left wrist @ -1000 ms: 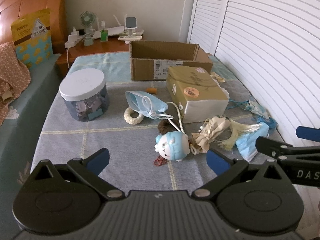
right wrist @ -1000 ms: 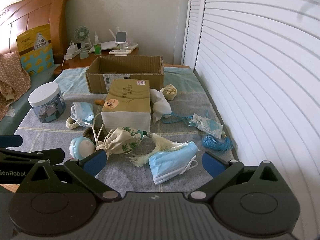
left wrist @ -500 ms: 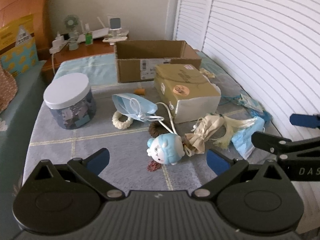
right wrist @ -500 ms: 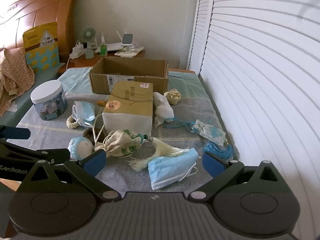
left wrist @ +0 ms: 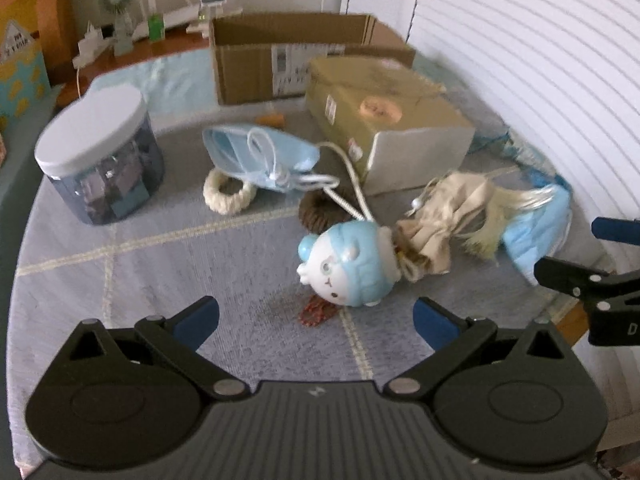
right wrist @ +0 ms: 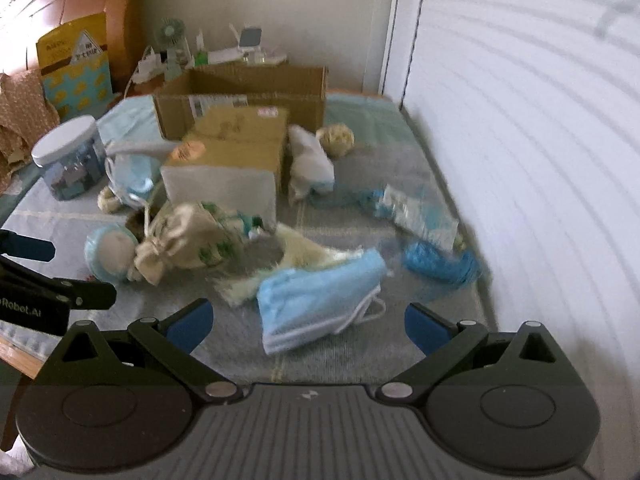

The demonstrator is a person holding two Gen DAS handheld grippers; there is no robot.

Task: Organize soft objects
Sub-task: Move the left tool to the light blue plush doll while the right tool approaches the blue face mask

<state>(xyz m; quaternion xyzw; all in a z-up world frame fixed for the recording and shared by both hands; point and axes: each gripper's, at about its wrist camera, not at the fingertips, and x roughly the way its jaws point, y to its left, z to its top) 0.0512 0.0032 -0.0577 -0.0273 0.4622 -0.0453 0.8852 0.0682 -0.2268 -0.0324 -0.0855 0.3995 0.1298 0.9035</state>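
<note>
Left wrist view shows my left gripper point(left wrist: 316, 316) with fingers spread wide and empty, the blue plush toy point(left wrist: 348, 270) lying just ahead between them on the surface point(left wrist: 160, 272); my right gripper point(right wrist: 306, 322) is likewise spread, a blue face mask point(right wrist: 320, 296) just before it. To grasp well, I judge I should lower squarely over each, straddle the bulk, avoid the drawstring pouch point(right wrist: 184, 236) touching the toy; then carry them to the open cardboard box point(right wrist: 248, 92) behind.

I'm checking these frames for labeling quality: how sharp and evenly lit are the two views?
Left wrist view: mild motion blur, the cardboard box and jar soft, the round blue toy clearer. Right wrist view: blurrier, the face mask smeared; the shutter wall is washed out, and straight lines bow from fisheye.
</note>
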